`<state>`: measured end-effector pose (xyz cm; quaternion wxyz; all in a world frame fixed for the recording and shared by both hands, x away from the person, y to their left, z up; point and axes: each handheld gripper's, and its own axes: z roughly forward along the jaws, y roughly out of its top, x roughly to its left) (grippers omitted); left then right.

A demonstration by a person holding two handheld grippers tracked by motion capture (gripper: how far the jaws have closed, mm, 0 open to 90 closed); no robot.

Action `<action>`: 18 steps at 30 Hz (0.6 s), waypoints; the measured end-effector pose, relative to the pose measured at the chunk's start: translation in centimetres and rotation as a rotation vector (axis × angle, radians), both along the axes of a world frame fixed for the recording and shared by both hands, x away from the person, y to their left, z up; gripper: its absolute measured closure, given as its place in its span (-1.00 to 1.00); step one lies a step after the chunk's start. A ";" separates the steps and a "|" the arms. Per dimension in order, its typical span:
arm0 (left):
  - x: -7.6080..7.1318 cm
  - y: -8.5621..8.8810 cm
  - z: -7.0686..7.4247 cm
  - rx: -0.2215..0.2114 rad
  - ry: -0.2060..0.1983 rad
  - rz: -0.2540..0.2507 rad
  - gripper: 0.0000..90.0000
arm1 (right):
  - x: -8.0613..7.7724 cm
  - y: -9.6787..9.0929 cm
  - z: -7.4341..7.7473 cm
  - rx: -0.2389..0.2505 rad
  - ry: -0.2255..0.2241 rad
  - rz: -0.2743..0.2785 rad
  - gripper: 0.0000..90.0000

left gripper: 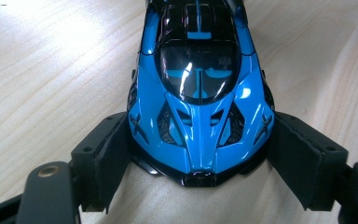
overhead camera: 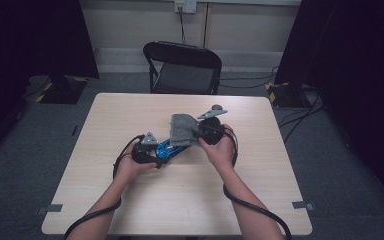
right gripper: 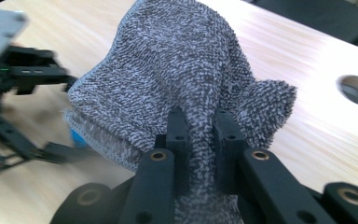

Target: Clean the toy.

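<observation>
Grey cloth (right gripper: pixel 177 70), frame centre, pinched by right gripper (right gripper: pixel 200 135); left gripper (left gripper: pixel 200 158) clamps blue toy car (left gripper: pixel 198 88). Wiping underway; next, likely lower cloth onto car.

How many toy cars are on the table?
1: the blue car sits mid-table between the left gripper's jaws. The grey cloth partly covers it and might hide another.

The grey cloth (overhead camera: pixel 182 129) covers most of the blue toy car (overhead camera: pixel 164 148) (only one end peeks out). At the left of the right gripper view, the left gripper (right gripper: pixel 14 116) looks blurry.
</observation>
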<state>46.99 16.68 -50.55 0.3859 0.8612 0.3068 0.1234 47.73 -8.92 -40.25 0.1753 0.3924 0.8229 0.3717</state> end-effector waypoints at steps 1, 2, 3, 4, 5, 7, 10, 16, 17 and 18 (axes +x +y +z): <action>0.0 0.0 0.0 0.000 0.000 0.001 -0.49 | -0.1 0.9 -0.1 -0.004 0.001 0.017 0.76; 0.0 0.0 0.0 0.004 -0.006 0.000 -0.49 | -0.2 1.4 -0.2 -0.009 0.002 0.024 0.76; 0.0 0.0 0.0 0.004 -0.006 0.000 -0.49 | -0.3 2.1 -0.3 -0.015 0.003 0.038 0.76; 0.0 0.0 0.0 -0.001 -0.005 0.004 -0.49 | -0.3 2.7 -0.4 -0.017 0.005 0.048 0.76; 0.0 0.0 0.0 -0.001 -0.005 0.004 -0.49 | -0.4 3.3 -0.6 -0.028 0.009 0.062 0.76; 0.0 0.0 0.0 -0.003 -0.005 0.005 -0.49 | -0.6 4.5 -1.1 -0.060 0.009 0.088 0.76; 0.0 0.0 0.0 0.004 -0.006 -0.001 -0.49 | -0.8 5.5 -2.0 -0.086 0.020 0.107 0.76; 0.0 0.0 0.0 0.004 -0.005 -0.001 -0.49 | -1.0 6.8 -3.9 -0.140 0.045 0.111 0.76; 0.0 0.0 0.0 0.004 -0.004 -0.001 -0.49 | -0.9 7.0 -4.3 -0.148 0.052 0.118 0.76; 0.0 0.0 0.0 0.005 -0.005 -0.001 -0.49 | -0.9 7.1 -4.6 -0.155 0.053 0.116 0.76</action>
